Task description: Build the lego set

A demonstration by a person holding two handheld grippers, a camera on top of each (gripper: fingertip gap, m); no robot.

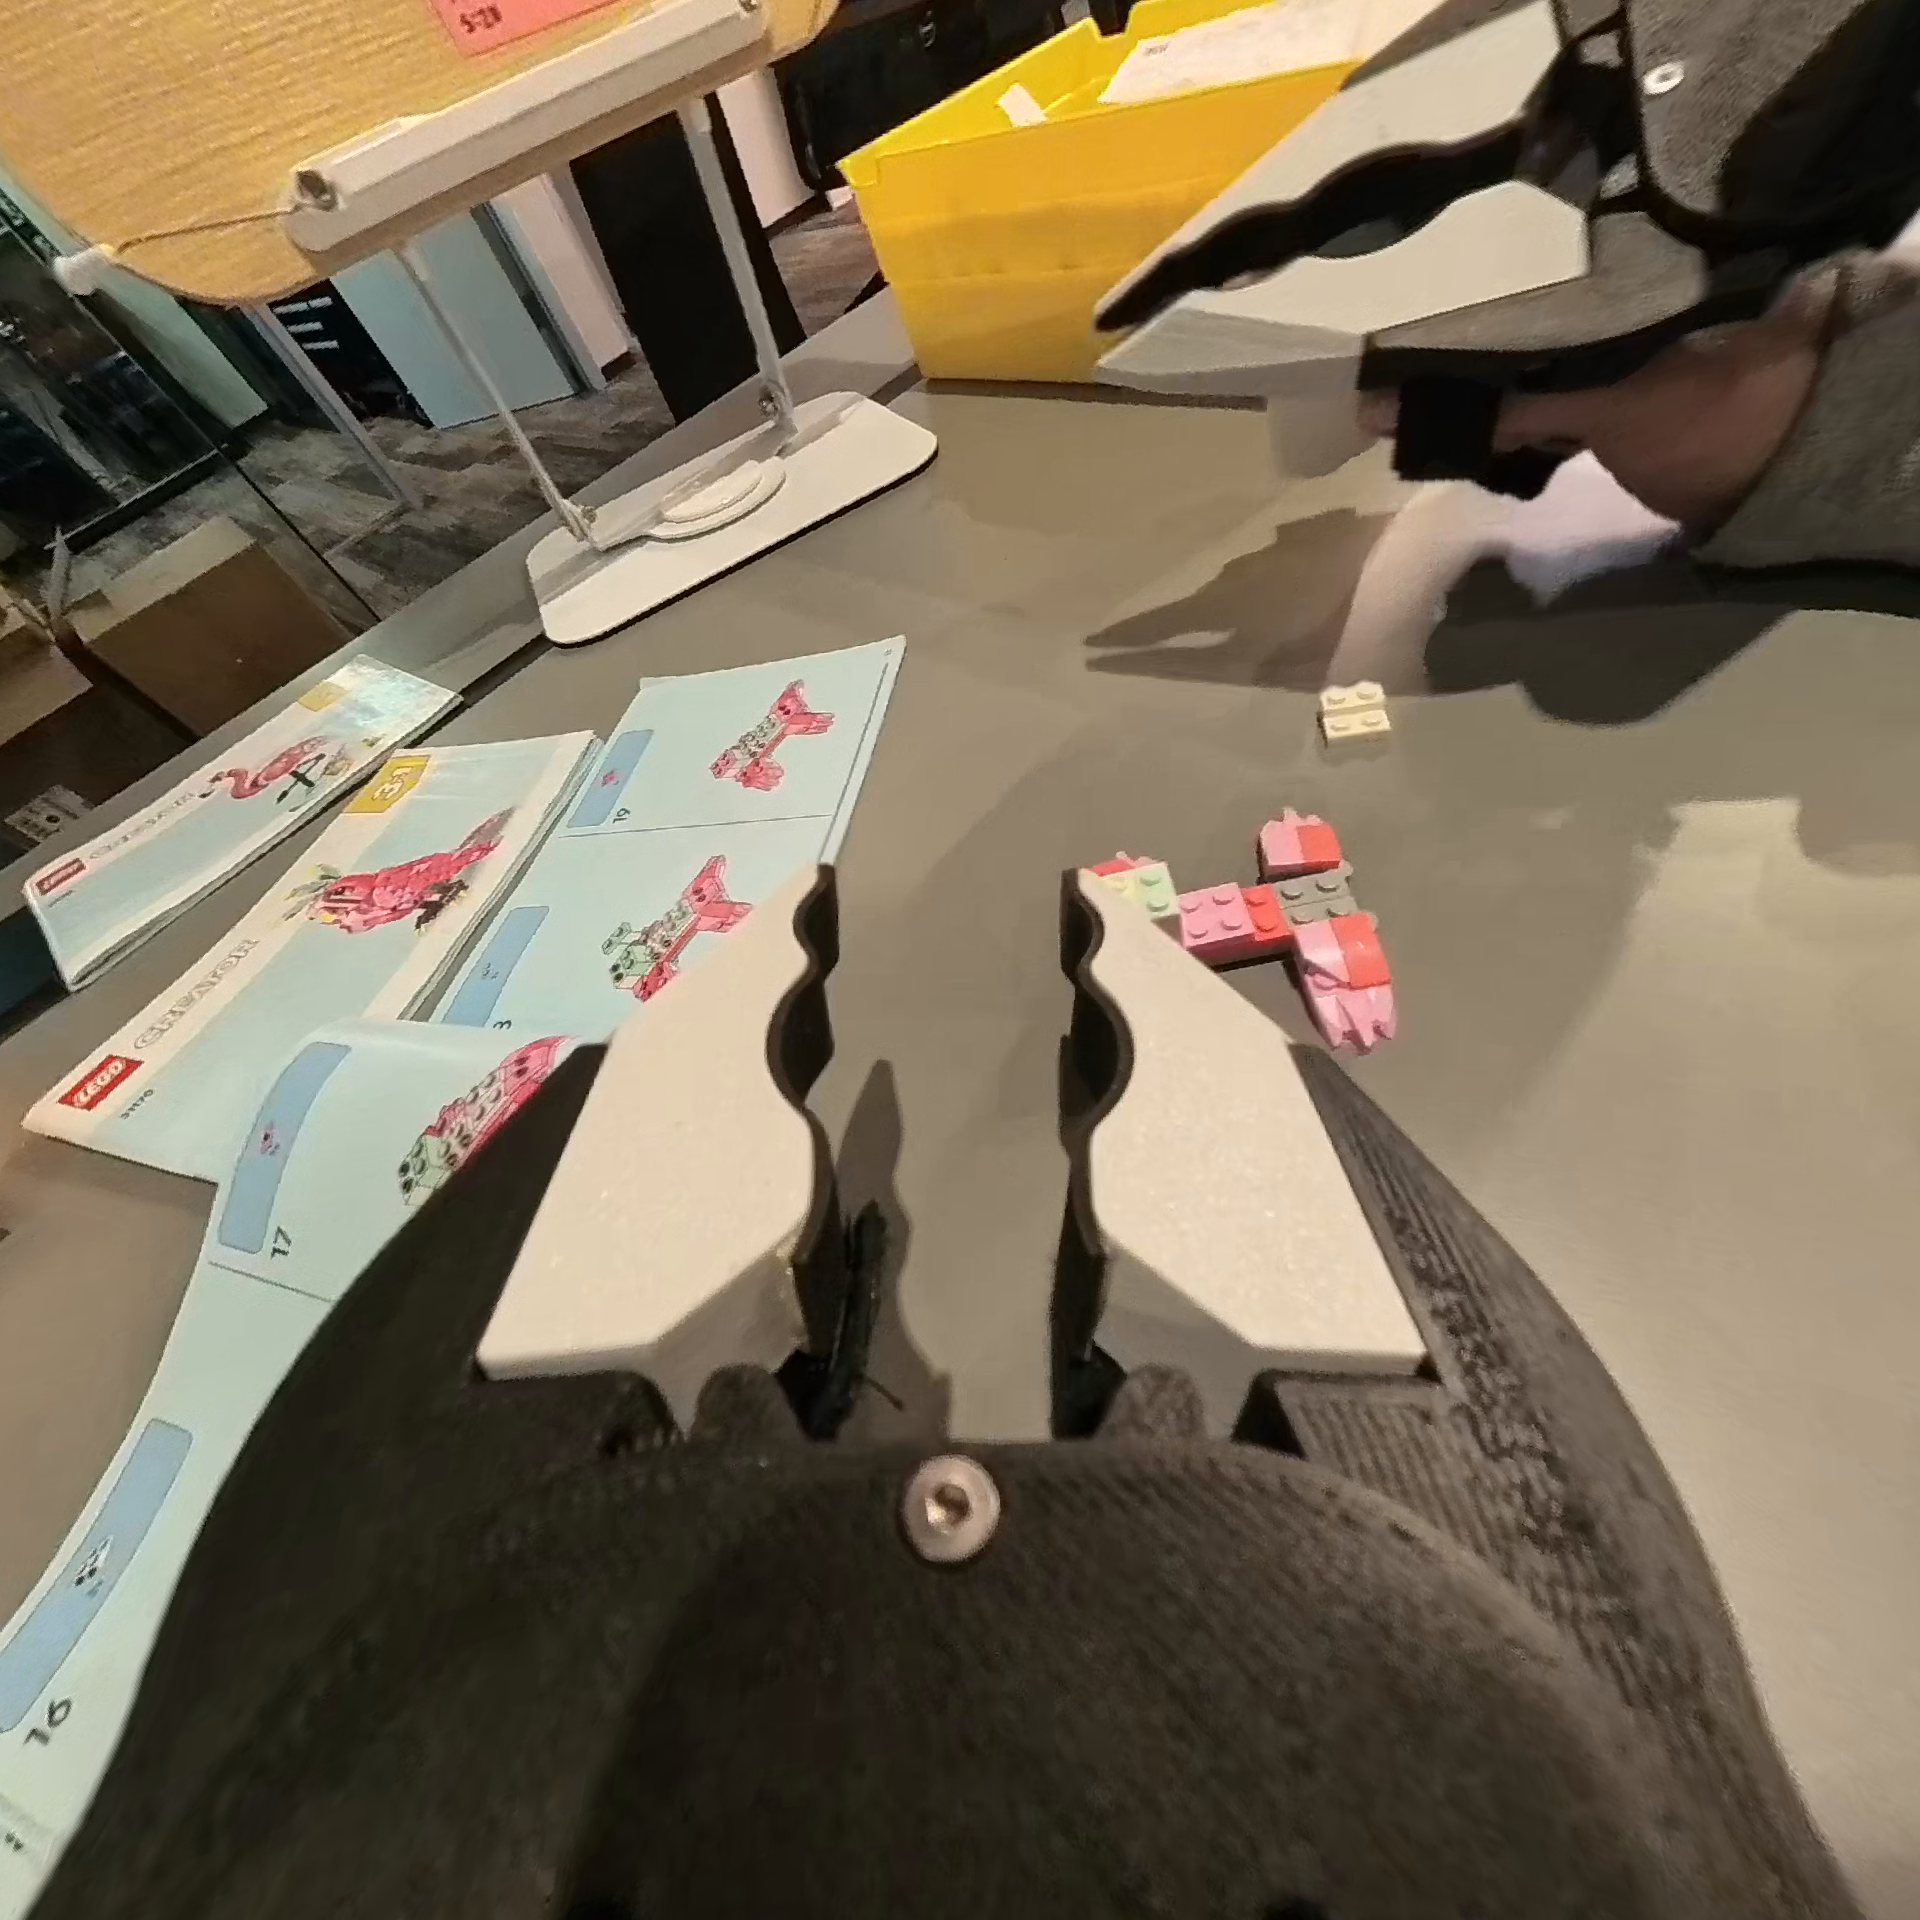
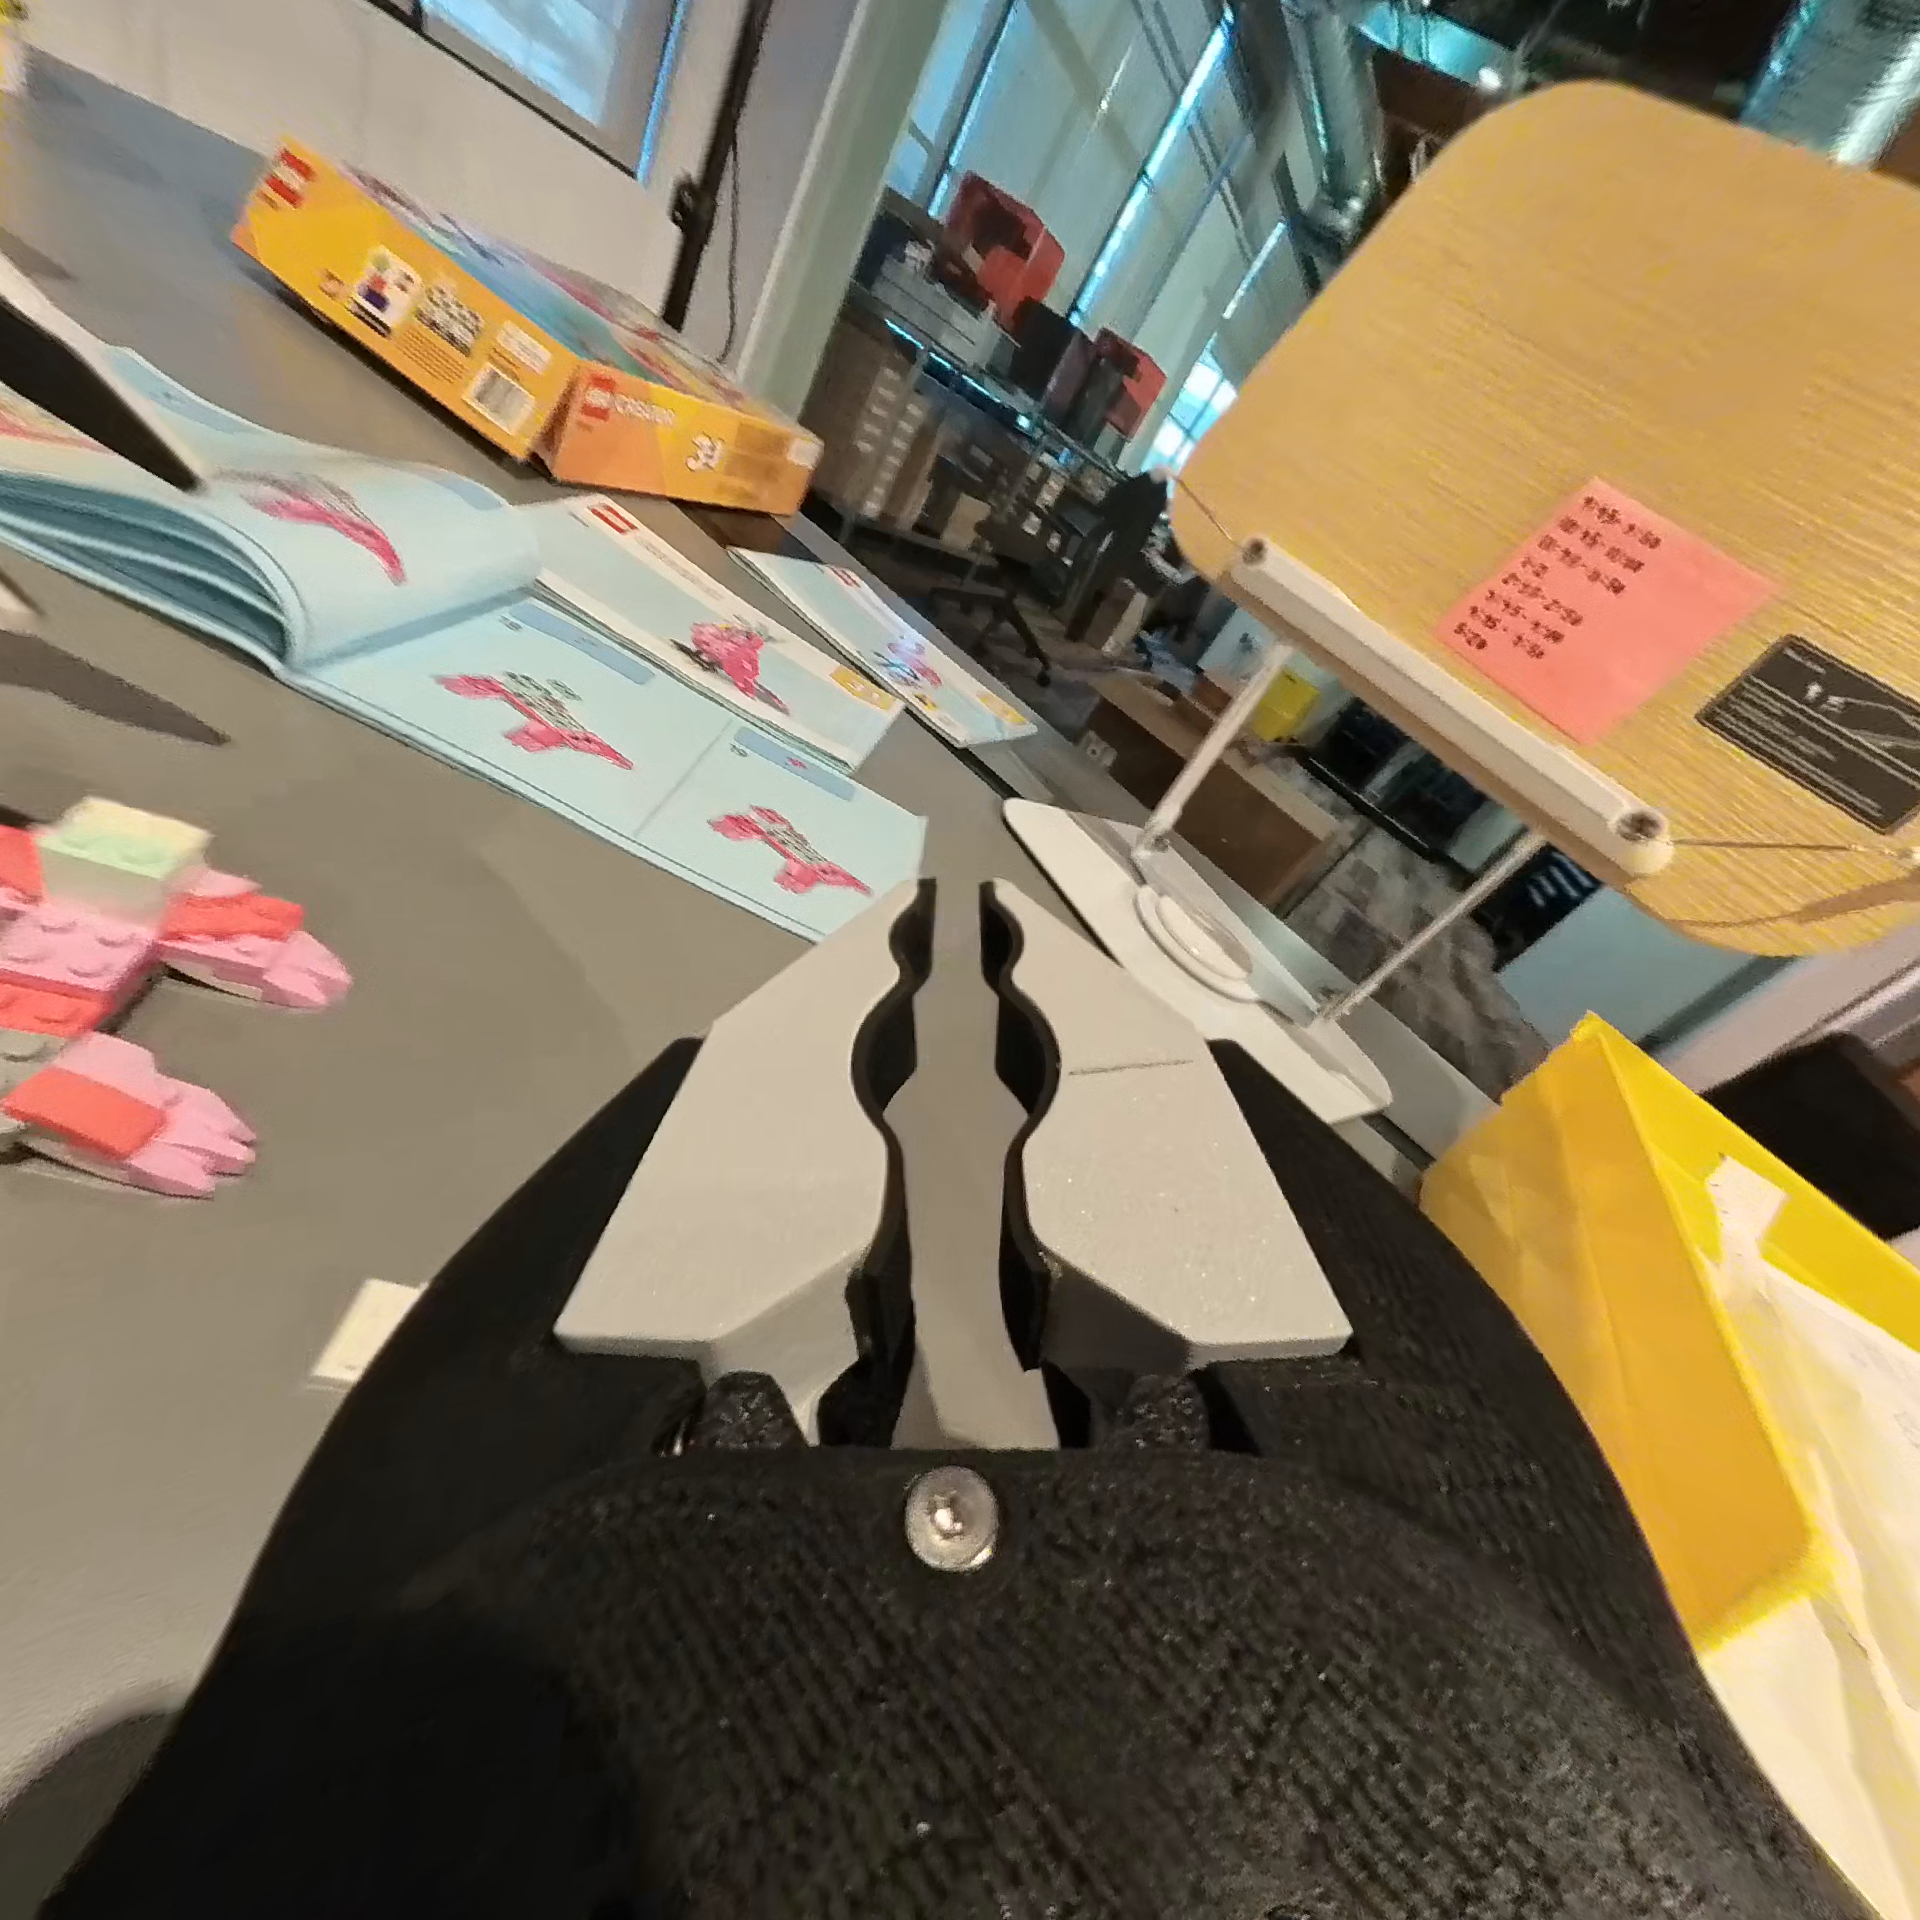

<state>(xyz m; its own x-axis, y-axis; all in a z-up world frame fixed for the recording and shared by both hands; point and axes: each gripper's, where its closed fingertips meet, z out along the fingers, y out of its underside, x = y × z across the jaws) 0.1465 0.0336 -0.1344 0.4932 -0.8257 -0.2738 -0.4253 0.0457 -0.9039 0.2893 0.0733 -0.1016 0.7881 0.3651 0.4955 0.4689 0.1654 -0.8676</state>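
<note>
A partly built pink, red and grey lego model [image 1: 1288, 925] with a pale green block lies on the grey table [image 1: 1039, 675]. It also shows blurred at the left of the right wrist view [image 2: 125, 987]. A small white brick [image 1: 1356, 712] lies alone beyond it. My left gripper [image 1: 951, 894] is open and empty, just left of the model and above the table. My right gripper [image 2: 956, 899] is empty, its jaws almost closed with a thin gap. It shows in the left wrist view [image 1: 1117, 312] raised at the upper right, held by a hand.
Open instruction booklets [image 1: 727, 831] lie at the left, also in the right wrist view [image 2: 582, 707]. A white lamp base [image 1: 727, 499] stands behind them, under a wooden shade [image 2: 1610, 416]. A yellow bin [image 1: 1039, 239] stands at the back. An orange lego box [image 2: 520, 364] lies far off. The left gripper's tips are roughly 15 centimeters from the right gripper's.
</note>
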